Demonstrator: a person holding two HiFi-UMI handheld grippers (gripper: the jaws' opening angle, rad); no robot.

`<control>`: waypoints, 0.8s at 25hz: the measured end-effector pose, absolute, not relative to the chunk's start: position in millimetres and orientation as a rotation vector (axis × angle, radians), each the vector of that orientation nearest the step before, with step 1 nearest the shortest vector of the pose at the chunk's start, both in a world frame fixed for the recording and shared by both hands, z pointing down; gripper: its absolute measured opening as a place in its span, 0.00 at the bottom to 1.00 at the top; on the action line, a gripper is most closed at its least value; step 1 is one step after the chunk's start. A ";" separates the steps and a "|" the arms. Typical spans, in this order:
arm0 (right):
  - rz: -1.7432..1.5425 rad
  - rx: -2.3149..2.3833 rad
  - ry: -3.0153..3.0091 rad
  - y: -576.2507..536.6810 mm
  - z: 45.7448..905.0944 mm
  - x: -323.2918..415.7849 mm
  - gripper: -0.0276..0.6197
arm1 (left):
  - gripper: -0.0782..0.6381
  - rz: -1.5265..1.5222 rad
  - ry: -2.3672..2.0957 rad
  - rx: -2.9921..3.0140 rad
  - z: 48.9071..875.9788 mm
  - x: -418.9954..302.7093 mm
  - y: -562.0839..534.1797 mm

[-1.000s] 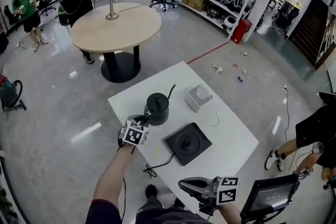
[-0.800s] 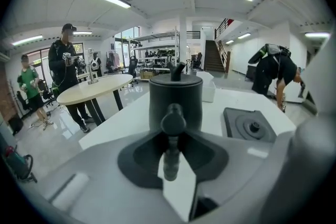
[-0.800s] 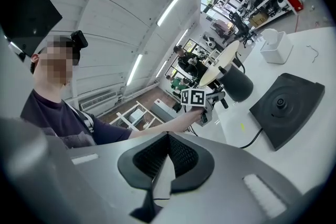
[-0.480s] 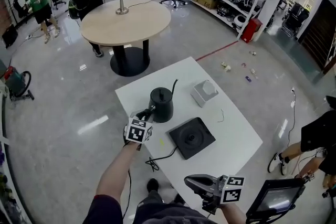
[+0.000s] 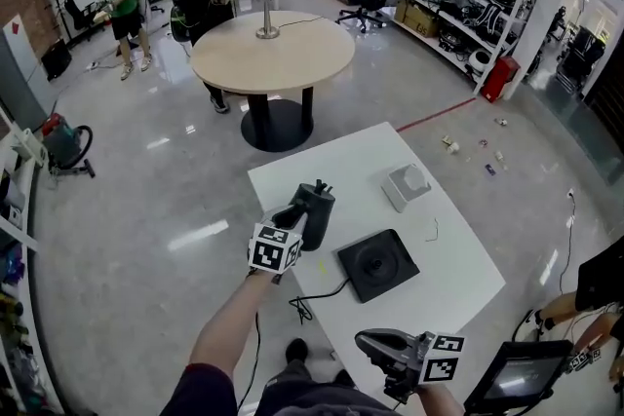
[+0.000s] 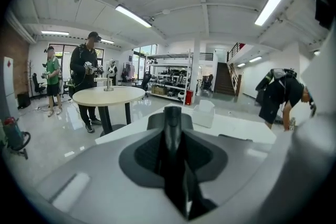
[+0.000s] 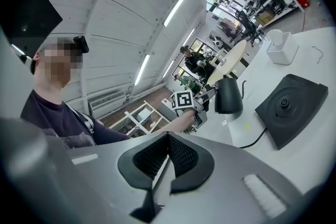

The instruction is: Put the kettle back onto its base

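Observation:
The black kettle [image 5: 314, 209] hangs tilted above the white table [image 5: 458, 244], left of its flat black base [image 5: 377, 265]. My left gripper [image 5: 292, 215] is shut on the kettle's handle [image 6: 172, 131], which fills the gap between its jaws in the left gripper view. In the right gripper view the kettle [image 7: 228, 96] is off the tabletop, with the base [image 7: 291, 107] to its right. My right gripper [image 5: 365, 342] hovers at the table's near edge, away from both; its jaws meet with nothing between them [image 7: 160, 181].
A white box [image 5: 407, 185] stands on the table beyond the base. The base's cable [image 5: 314, 299] trails off the near edge. A round wooden table [image 5: 273, 54] with people behind it is farther back. A dark screen [image 5: 517, 375] sits at lower right.
The kettle has risen off the tabletop in my left gripper and tipped over somewhat. The right gripper has barely moved.

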State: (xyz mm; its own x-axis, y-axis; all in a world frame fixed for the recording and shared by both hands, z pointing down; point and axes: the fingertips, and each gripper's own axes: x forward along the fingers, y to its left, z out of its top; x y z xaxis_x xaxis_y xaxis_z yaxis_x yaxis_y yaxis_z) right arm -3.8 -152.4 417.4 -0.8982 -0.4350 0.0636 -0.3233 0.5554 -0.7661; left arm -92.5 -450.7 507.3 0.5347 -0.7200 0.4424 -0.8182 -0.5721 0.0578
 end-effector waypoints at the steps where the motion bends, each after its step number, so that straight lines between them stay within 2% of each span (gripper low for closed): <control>1: -1.258 -0.644 2.653 -151.1 416.9 -3.5 0.04 | 0.24 0.561 -1.298 2.520 507.4 -95.4 -449.2; 10: -1.208 -0.645 2.641 -133.3 422.7 13.8 0.04 | 0.23 0.515 -1.278 2.570 484.5 -86.6 -426.6; 20: -1.133 -0.591 2.652 -144.7 393.5 10.0 0.04 | 0.23 0.407 -1.265 2.644 398.3 -84.8 -414.2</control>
